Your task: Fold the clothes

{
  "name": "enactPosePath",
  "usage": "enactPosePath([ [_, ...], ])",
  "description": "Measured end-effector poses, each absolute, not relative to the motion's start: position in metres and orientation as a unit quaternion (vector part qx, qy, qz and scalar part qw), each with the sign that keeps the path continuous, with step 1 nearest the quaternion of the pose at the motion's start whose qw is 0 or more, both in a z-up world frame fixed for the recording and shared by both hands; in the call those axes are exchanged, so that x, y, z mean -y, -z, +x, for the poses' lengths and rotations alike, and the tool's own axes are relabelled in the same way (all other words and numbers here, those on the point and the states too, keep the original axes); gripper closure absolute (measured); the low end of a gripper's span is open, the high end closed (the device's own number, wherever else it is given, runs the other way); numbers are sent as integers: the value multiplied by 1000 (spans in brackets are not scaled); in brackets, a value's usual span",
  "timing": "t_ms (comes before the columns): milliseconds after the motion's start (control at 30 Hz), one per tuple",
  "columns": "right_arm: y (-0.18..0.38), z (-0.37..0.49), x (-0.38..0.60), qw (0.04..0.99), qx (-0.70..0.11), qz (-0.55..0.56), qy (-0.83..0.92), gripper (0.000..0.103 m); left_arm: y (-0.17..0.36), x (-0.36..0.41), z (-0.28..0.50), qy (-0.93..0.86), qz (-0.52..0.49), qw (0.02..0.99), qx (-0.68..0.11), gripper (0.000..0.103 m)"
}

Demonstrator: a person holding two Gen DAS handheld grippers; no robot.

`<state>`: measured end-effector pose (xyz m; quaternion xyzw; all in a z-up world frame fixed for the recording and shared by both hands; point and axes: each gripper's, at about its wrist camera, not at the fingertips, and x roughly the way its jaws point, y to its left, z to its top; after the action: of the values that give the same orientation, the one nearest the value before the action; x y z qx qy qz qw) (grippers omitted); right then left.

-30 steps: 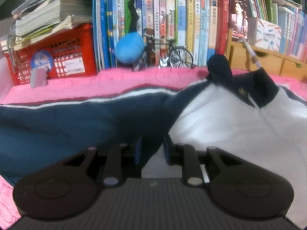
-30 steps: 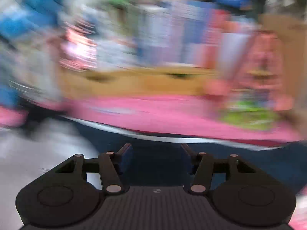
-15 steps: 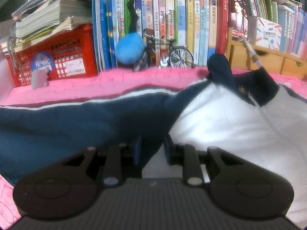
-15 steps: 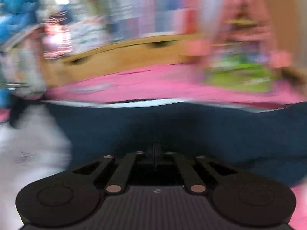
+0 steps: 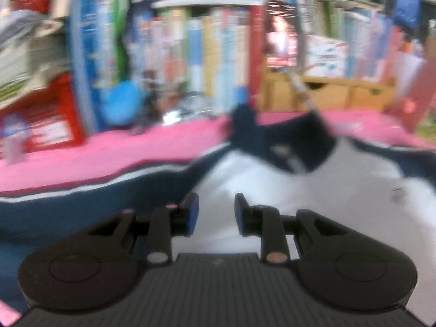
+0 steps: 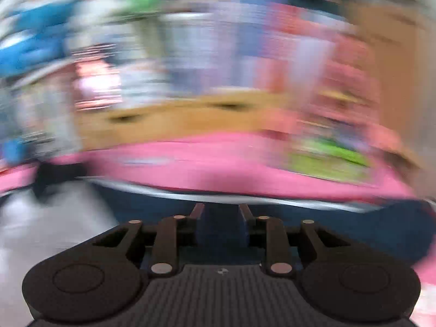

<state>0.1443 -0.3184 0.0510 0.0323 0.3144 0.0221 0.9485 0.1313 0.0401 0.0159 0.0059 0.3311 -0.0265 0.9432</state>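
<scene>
A pink blanket (image 5: 114, 158) covers the work surface and runs across both views. Behind it, in the left wrist view, stands a long row of books (image 5: 196, 54), blurred, with a red crate (image 5: 46, 114) at the left end and a light wooden shelf (image 5: 340, 95) to the right. The right wrist view is heavily smeared; only bands of colour show behind the blanket, among them a tan strip that seems to be the same wooden shelf (image 6: 190, 117).

The garment (image 5: 272, 190) lies spread flat on the blanket. It has a white body and dark navy sleeves. One navy sleeve (image 5: 95, 207) stretches off to the left, edged with a white and a dark red stripe. The dark collar (image 5: 286, 141) sits at the far side, toward the books. In the right wrist view the garment (image 6: 313, 226) shows mostly as navy cloth with a white stripe along its far edge, and white cloth at the left.

A blue round thing (image 5: 122, 103), too blurred to name, rests near the books.

The left gripper (image 5: 216, 212) hovers low over the seam where navy sleeve meets white body, its fingers apart with cloth visible between them and nothing pinched. The right gripper (image 6: 221, 212) is over the navy cloth, its fingers likewise parted, gripping nothing.
</scene>
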Motion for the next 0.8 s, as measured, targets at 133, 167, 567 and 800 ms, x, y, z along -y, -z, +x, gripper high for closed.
enactPosePath([
  [133,-55,177,203,936,-314,17,-159,85,6,-13,172,-1,3,942,-334,76],
  [167,-50,191,179,928,-324,15,-182,86,14,-12,183,-9,-6,940,-342,78],
  [567,17,321,139,944,-321,0,-77,103,46,-32,265,-34,-40,939,-339,71],
  [800,26,351,172,945,-324,43,-16,103,50,-44,282,-29,-72,939,-335,67],
])
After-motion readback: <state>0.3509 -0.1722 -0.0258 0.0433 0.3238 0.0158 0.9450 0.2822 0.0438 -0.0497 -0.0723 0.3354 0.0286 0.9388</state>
